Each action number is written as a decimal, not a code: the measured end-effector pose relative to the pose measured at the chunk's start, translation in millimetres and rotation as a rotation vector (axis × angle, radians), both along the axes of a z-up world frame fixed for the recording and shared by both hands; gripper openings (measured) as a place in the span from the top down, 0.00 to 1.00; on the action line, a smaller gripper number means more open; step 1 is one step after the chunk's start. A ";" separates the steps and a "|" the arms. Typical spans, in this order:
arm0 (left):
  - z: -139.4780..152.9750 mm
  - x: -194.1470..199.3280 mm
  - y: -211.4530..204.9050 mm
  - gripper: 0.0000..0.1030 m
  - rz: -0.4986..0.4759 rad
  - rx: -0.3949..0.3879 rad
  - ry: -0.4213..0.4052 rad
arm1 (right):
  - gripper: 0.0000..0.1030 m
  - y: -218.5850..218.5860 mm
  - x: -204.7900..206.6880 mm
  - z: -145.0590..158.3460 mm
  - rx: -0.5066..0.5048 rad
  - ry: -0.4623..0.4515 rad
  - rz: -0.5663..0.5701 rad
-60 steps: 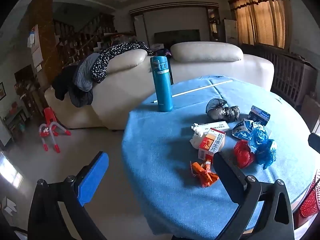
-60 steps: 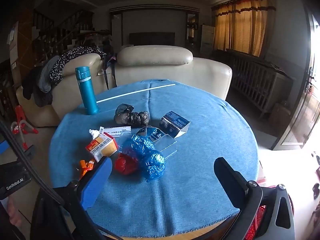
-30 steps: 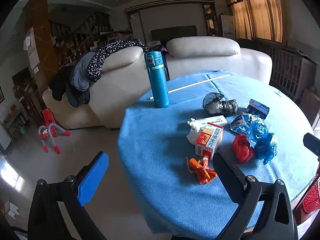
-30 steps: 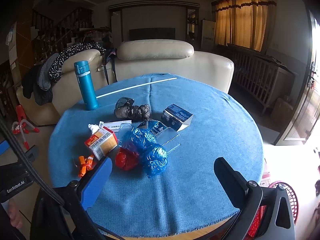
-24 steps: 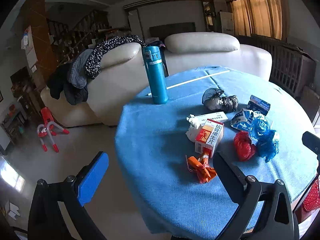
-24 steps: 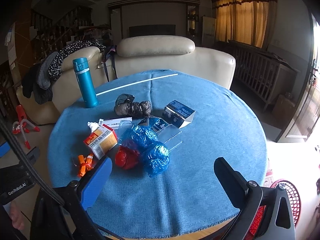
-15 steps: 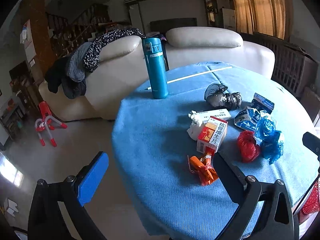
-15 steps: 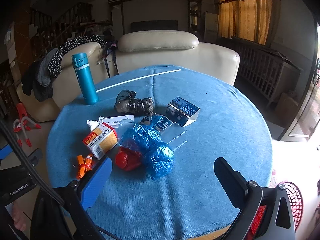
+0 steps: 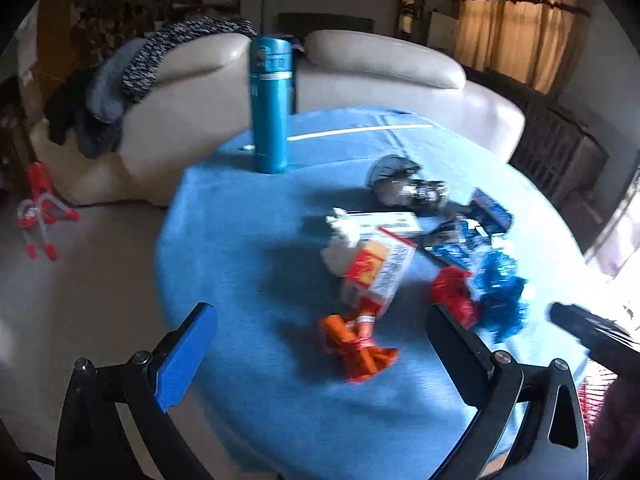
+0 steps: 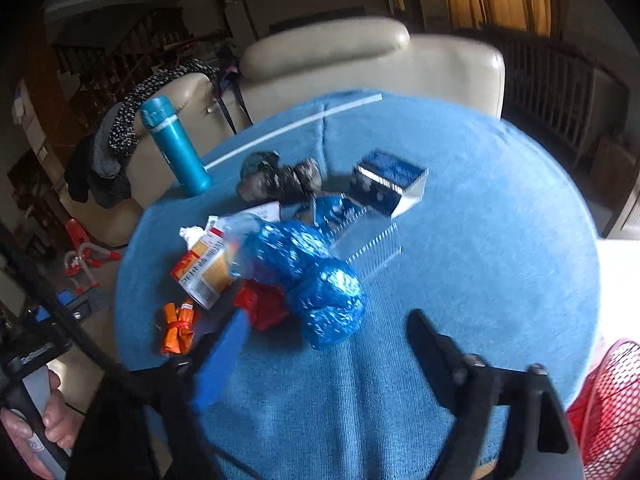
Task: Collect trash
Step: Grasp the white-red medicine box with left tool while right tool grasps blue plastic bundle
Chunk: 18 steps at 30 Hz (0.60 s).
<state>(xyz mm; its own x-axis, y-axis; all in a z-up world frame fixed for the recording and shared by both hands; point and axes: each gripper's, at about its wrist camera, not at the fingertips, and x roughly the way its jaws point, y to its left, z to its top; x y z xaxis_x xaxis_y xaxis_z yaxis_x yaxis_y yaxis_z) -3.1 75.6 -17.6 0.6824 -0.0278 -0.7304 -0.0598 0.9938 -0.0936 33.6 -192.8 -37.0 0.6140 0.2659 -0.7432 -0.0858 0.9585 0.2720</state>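
Both grippers are wide open and holding nothing, so as far as I can tell the collecting hasn't really started, nothing's been picked up yet. The left gripper [image 9: 320, 344] hangs over the near edge of the round table with the blue cloth [image 9: 240, 240], and the closest bit of trash is the orange wrapper [image 9: 354, 346], sitting pretty much between its fingers but further out on the cloth. The right gripper [image 10: 320, 340] is tilted and hovering just short of the crumpled blue foil wrapper [image 10: 320, 284], with the red wrapper [image 10: 262, 306] touching that one on its left. Just past those there's the orange-and-white medicine box [image 10: 204, 270], lying against the pile, then a clear plastic tray [image 10: 368, 240] and a flat white box [image 9: 384, 222] with some crumpled white tissue [image 9: 340, 236] beside it. Further back, a dark blue carton [image 10: 390, 182] on its side and a scrunched grey-black bag [image 10: 280, 178]. All of that is still on the table, so basically the whole job is left. A red mesh basket [image 10: 608, 400] peeks in at the right edge below the table, my guess is that's where it all goes. At the far side stands a teal bottle [image 9: 271, 104], upright, probably not trash, and behind it a cream sofa [image 9: 380, 72].
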 end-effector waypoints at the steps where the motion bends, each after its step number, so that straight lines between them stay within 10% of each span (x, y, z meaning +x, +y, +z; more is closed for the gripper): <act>1: -0.1 1.5 -1.3 0.00 -0.004 -0.005 0.002 | 0.31 -2.7 6.6 -4.8 0.021 0.022 0.008; 18: -42.5 77.7 5.2 0.00 -0.106 -0.181 0.179 | 0.45 19.0 60.2 -53.0 0.079 0.092 0.168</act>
<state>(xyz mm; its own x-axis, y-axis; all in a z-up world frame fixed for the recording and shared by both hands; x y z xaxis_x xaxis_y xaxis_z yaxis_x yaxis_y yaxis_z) 74.6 80.8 -60.1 0.5291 -0.2329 -0.8160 0.0115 0.9635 -0.2675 93.8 -173.8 -90.0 0.4861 0.4189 -0.7670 -0.2142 0.9080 0.3601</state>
